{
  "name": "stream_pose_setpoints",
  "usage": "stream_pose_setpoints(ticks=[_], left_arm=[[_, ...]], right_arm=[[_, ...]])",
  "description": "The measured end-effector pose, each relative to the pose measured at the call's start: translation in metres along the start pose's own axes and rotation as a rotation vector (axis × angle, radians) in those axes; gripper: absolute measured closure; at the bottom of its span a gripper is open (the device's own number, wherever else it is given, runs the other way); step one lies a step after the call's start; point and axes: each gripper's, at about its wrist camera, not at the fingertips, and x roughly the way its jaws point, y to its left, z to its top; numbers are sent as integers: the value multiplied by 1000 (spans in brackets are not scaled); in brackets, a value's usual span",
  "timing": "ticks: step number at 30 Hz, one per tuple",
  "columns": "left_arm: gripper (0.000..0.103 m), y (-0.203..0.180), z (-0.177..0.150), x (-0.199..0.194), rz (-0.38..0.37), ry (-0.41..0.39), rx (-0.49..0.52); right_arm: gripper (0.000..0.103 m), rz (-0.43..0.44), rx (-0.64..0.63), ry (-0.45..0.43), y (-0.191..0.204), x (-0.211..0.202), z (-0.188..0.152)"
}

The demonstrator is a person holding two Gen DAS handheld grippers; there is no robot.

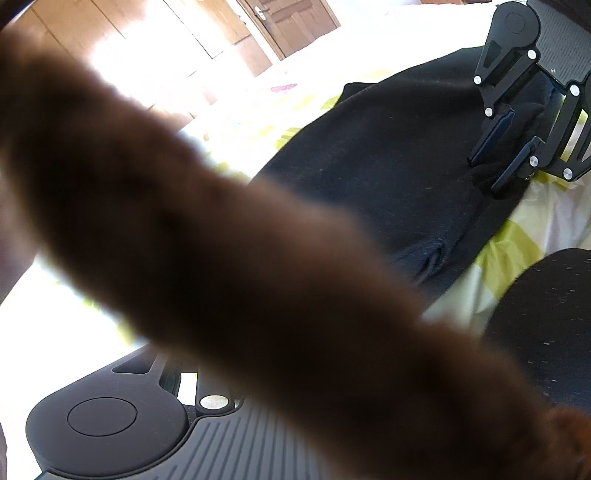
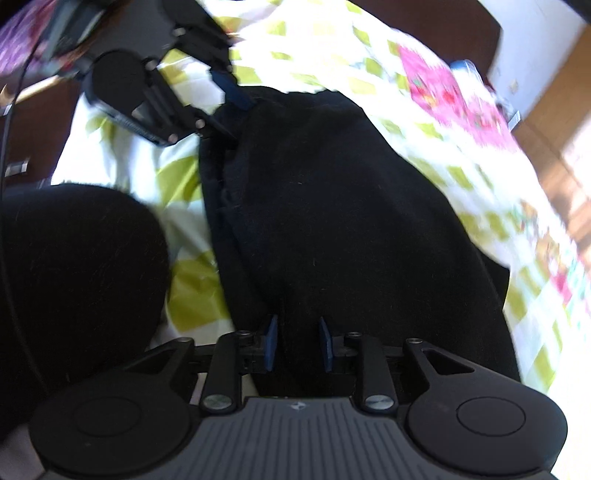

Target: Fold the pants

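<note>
Both tongs are gripping the black pants [image 2: 332,221]: right tongs [image 2: 297,345] and left tongs [image 2: 231,114] are pinching fabric at opposite ends. We are judging the fold midway; pants are lying bunched on the patterned bed [image 2: 424,122], still unflattened.

L wrist cam sits on the left tongs body, low and close over the bed [image 1: 517,236], looking fwd across the black pants [image 1: 388,166] toward wooden doors [image 1: 291,26] at the far side; a blurred brown limb [image 1: 221,258] right at the lens blocks most of the view, incl. its own fingers. R wrist cam rides the right tongs [image 2: 297,345], looking fwd and down along both blue pads, v. close to the cloth. The two views face roughly opposite ways: each shows the other tongs at the far end of the pants (right tongs [image 1: 508,157], left tongs [image 2: 227,110]), and both share the pants plus green-checked bedsheet [image 2: 192,291].
</note>
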Motion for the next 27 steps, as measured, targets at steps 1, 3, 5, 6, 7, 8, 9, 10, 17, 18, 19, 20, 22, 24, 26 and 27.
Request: stream_pose_setpoints(ticks=[1,3,5,6,7,8,9,10,17,18,19,20,22,24,26,27], left_arm=[[68,2,0,1,7,-2,-6],[86,6,2,1,28,-6,-25],[91,12,4,-2,56,-24,-49],[94,16,4,-6,68,-35,-64],[96,21,5,-10,86,-47,-81],[96,25,4,-14,98,-57,-95],[96,29,3,-18,99,-61,-108],[96,33,1,-23,100,-69,-125],[88,21,-16,-13,77,-23,-137],[88,20,-18,-15,76,-24,-137],[88,21,-20,-17,75,-26,-137],[87,21,-21,-21,80,-32,-130],[86,23,-21,-26,87,-36,-104],[83,24,-24,-28,86,-32,-87],[82,24,-28,-24,85,-18,-63],[81,22,-29,-21,89,-9,-47]], right_arm=[[78,8,30,7,-4,0,2],[83,18,75,10,-9,-4,6],[83,25,120,-3,-11,-16,12],[83,32,134,-18,-11,-24,15],[83,42,141,-40,-10,-32,19],[83,53,153,-62,-9,-41,22],[83,59,162,-79,-7,-47,25],[83,63,166,-84,-4,-47,25],[82,71,181,37,3,-2,0],[82,50,169,32,4,-7,3],[82,20,139,17,7,-13,6],[82,-4,83,-11,14,-20,8],[81,-20,0,-66,24,-31,13],[72,-5,-31,-97,30,-32,20],[69,21,-39,-110,33,-24,28],[69,23,-42,-113,35,-19,33]])
